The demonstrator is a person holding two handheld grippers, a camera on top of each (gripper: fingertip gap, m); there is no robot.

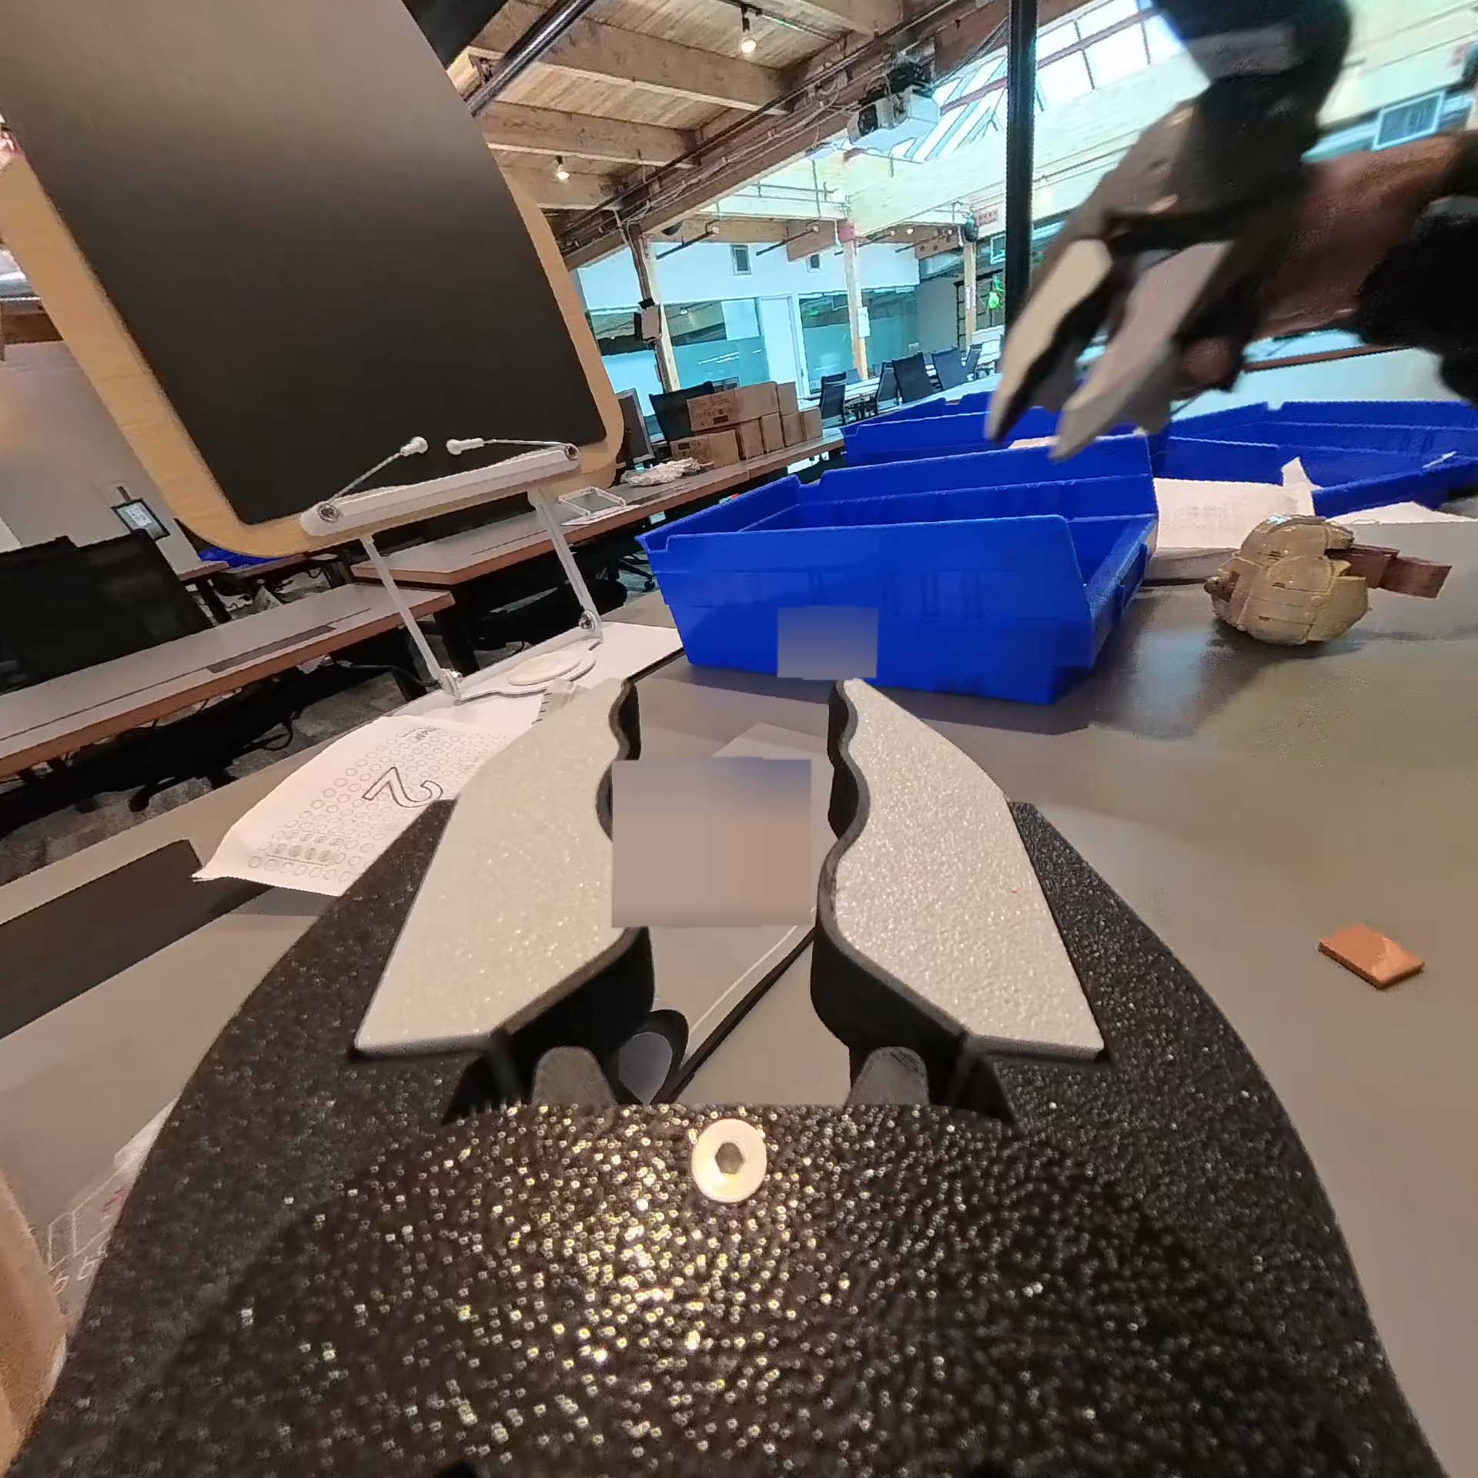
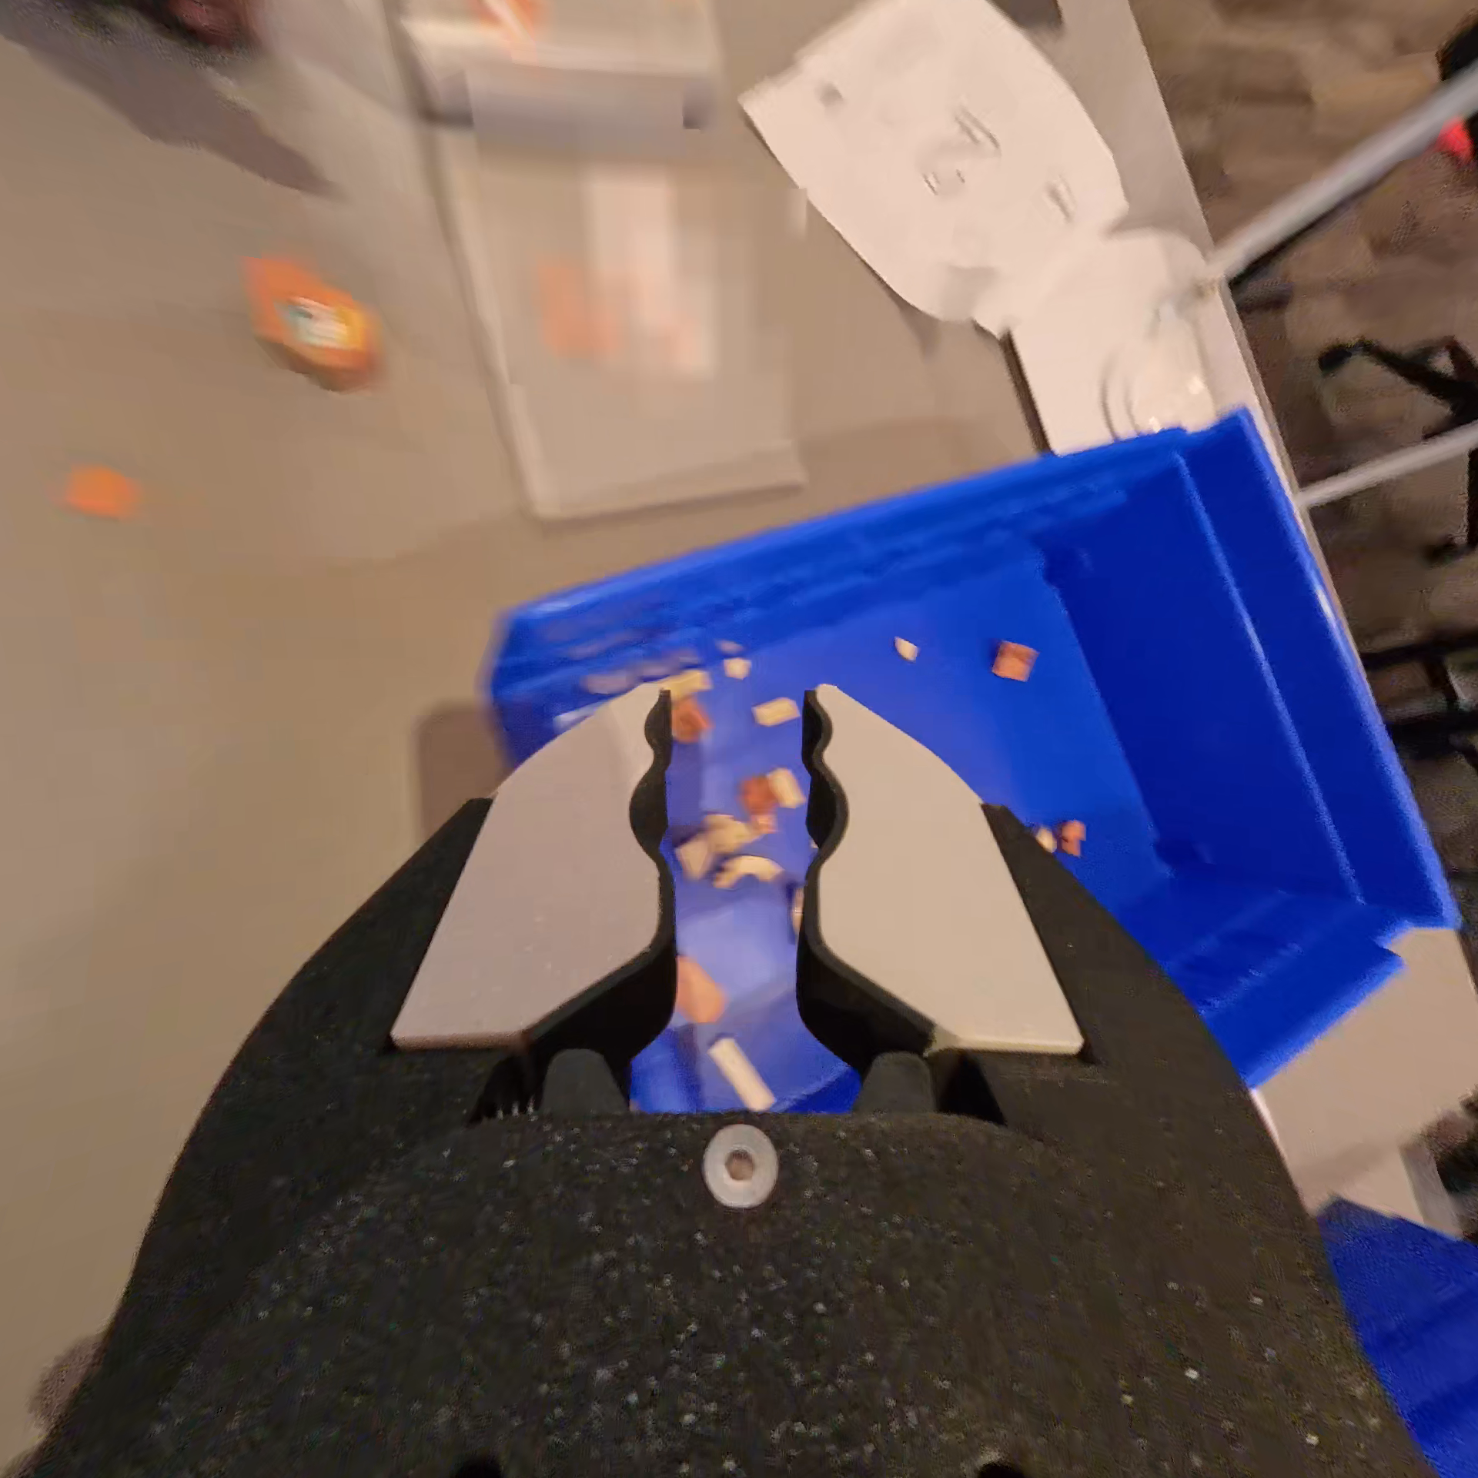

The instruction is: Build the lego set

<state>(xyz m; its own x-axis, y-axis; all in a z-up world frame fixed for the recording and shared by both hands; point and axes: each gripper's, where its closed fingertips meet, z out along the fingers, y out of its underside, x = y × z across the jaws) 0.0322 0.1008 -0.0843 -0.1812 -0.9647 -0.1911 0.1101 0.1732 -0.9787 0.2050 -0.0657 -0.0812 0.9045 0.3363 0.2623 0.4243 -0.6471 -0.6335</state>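
Black pebbled gripper bodies fill the bottom of both wrist views. The left gripper (image 1: 732, 704) has its fingers (image 1: 544, 808) spread apart with nothing between them but bare grey bench (image 1: 1200, 800) and a flat white card lying on it. Straight ahead of those fingertips, in the centre of the frame, sits a blue bin (image 1: 904, 592), its long side lying left to right across the view. To the lower right of the frame a small copper-brown tile (image 1: 1370, 953) lies flat on the bench, apart from the fingers; farther back at the right edge stands a tan toy figure (image 1: 1296, 584). A printed sheet of paper (image 1: 352, 808) lies left of the fingers beneath a tilted dark board on a white stand (image 1: 480, 576).

The right gripper (image 2: 736, 700) hangs above the blue bin (image 2: 1200, 720), fingers (image 2: 560, 896) parted and gripping nothing; this view is blurred. Directly below and ahead of the tips, on the bin floor, lie scattered small tan and orange pieces (image 2: 744, 840), pointing every which way, with no shared long axis. This gripper is by far the nearer one to them. An orange packet (image 2: 316, 324) lies on the bench at the upper left, well apart from the bin.
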